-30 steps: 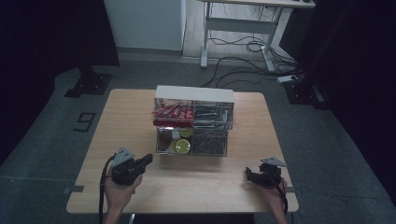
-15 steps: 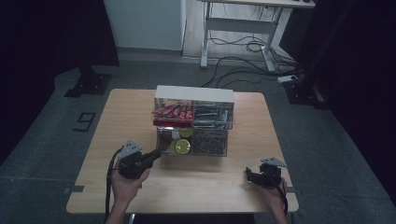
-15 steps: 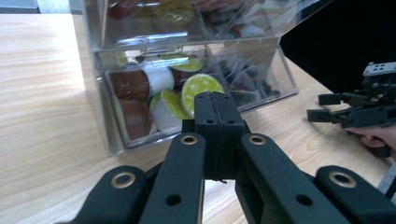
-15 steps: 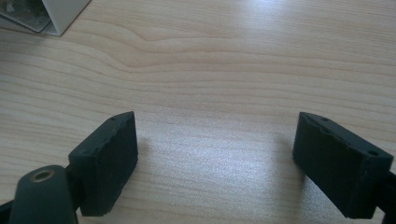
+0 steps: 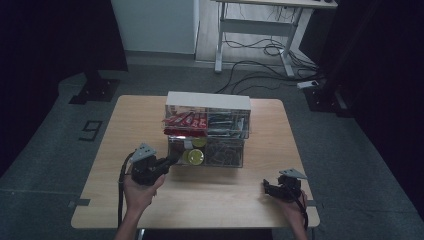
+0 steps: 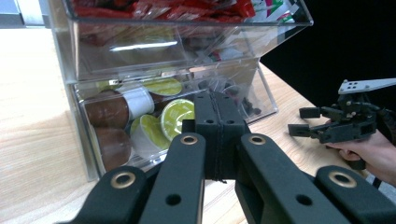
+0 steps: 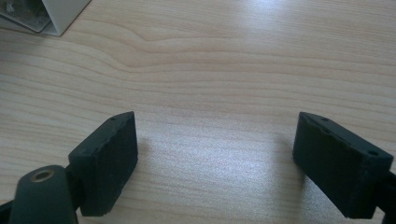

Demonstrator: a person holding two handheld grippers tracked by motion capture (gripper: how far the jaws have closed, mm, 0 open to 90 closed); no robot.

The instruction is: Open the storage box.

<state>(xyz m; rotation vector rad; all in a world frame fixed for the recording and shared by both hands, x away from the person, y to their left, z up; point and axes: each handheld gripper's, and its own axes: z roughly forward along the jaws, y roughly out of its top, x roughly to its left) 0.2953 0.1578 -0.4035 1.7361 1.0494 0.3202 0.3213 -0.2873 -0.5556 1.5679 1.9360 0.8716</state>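
The left gripper (image 6: 216, 116), jaws pressed together on nothing, points at the lower bin of a clear two-tier organizer (image 5: 207, 131) mid-table, its transparent front wall between jaws and coffee capsules (image 6: 154, 123); red packets (image 5: 184, 121) fill the upper tier. The right gripper (image 7: 217, 158), jaws wide and empty, rests over bare table (image 7: 233, 60), well apart

Organizer (image 5: 207, 100) at table (image 5: 130, 125) centre; capsules (image 5: 194, 156) in its lower left bin; left gripper (image 5: 172, 160) at 8 o'clock, right gripper (image 5: 266, 187) at 4.
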